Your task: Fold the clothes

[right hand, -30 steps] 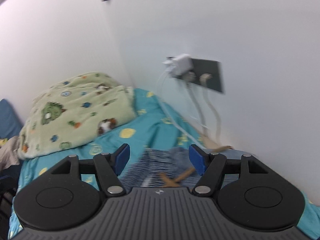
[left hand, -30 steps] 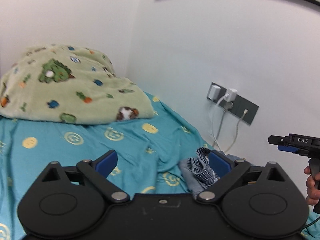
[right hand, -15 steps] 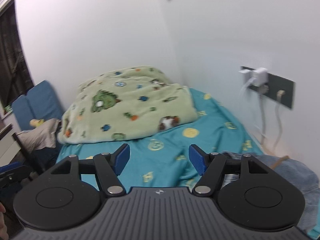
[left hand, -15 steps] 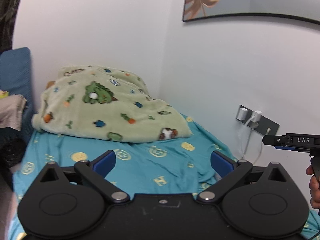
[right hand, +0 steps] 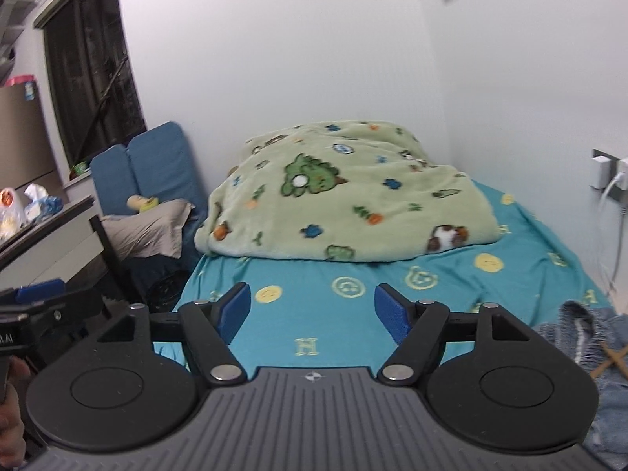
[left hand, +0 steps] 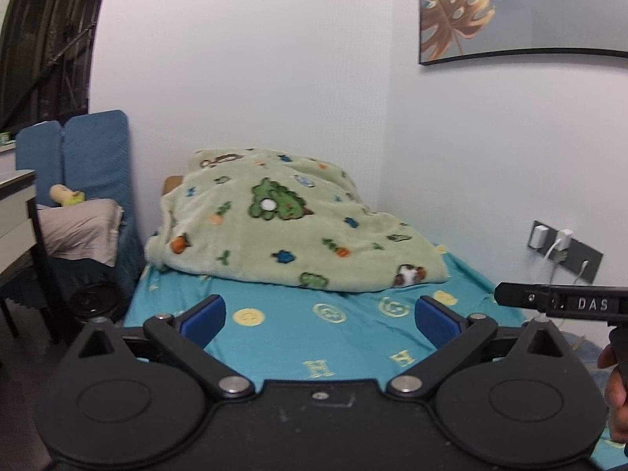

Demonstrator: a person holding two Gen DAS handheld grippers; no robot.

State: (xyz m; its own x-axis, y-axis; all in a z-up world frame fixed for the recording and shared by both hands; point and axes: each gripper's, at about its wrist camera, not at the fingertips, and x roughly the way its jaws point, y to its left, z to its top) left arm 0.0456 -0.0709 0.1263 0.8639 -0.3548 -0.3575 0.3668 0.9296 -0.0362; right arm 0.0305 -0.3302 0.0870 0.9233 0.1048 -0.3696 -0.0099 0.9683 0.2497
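A heap of blue denim and striped clothes (right hand: 581, 337) lies on the teal bed sheet (right hand: 314, 325) by the right wall, with a wooden hanger (right hand: 608, 357) on it. My right gripper (right hand: 312, 302) hovers over bare sheet to the left of the heap; its jaws are opening and hold nothing. My left gripper (left hand: 320, 310) is wide open over the sheet, also with nothing in it. In the left wrist view only a sliver of the clothes (left hand: 585, 349) shows at the right edge, behind the right gripper's black body (left hand: 569, 304) and a hand (left hand: 616, 400).
A green fleece blanket (left hand: 282, 223) is bunched at the head of the bed. A wall socket with plugs and cables (left hand: 561, 247) sits low on the right wall. Left of the bed stand a blue cushion (left hand: 94, 157), a beige pillow (left hand: 78, 227) and a desk edge (left hand: 19, 212).
Both views have swung left and pulled back from the clothes by the socket wall. The clothes have slid from between the fingers to the right edge. The right fingers stand slightly wider.
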